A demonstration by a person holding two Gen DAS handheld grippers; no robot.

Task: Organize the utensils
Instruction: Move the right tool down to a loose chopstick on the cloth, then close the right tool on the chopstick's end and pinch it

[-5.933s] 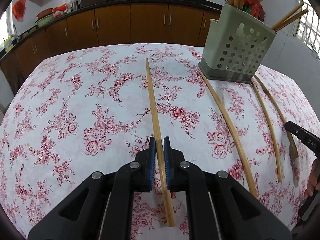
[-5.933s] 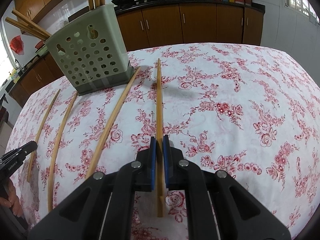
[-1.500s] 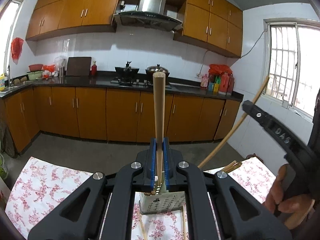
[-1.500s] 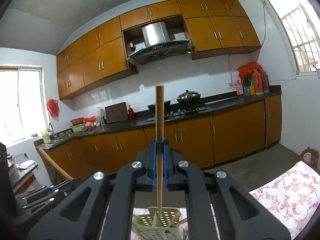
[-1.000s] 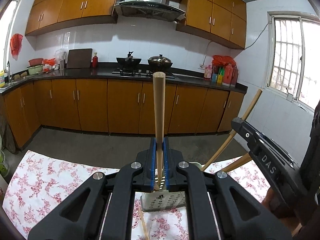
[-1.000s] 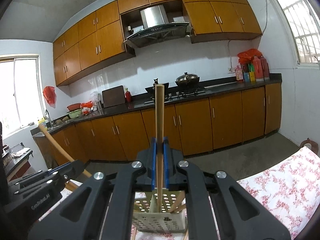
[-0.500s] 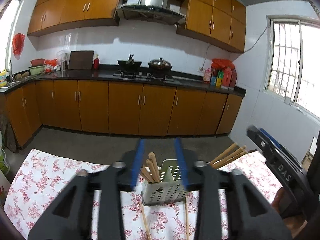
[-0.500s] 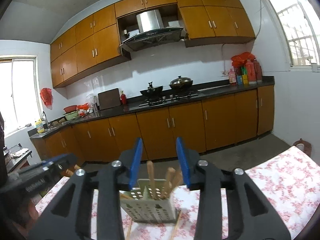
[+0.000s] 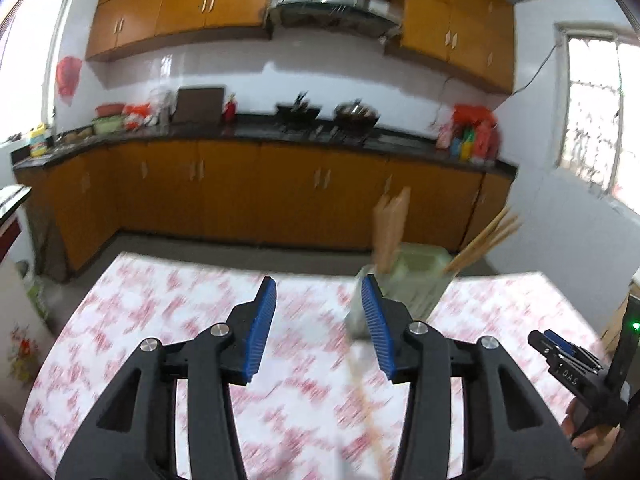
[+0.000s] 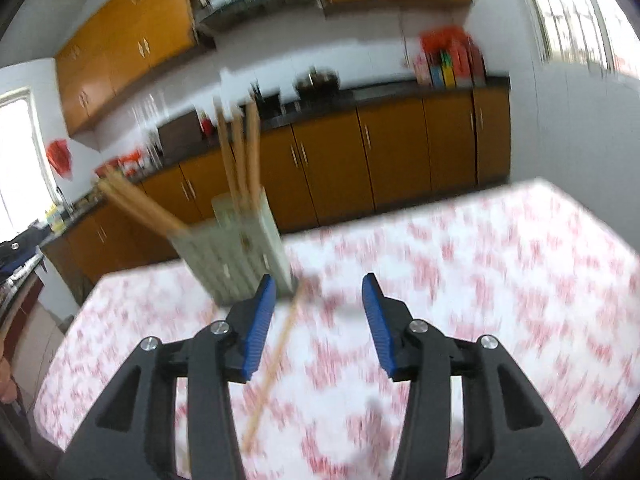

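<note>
Risk: the loose chopstick [image 10: 276, 364] lies flat on the desk [image 10: 500, 288], lower centre of the right wrist view, one end just beside the holder [image 10: 236, 256]. A descent too near the holder may knock it over, since the chopsticks standing in it lean outward and make it top-heavy. A flat stick may also slip from the pads.

Left gripper [image 9: 318, 328]: released, jaws wide, nothing held. Right gripper [image 10: 319, 326]: released, nothing held.

The holder is pale green and perforated, centre left of that view. Motion blur hides fine detail.
</note>
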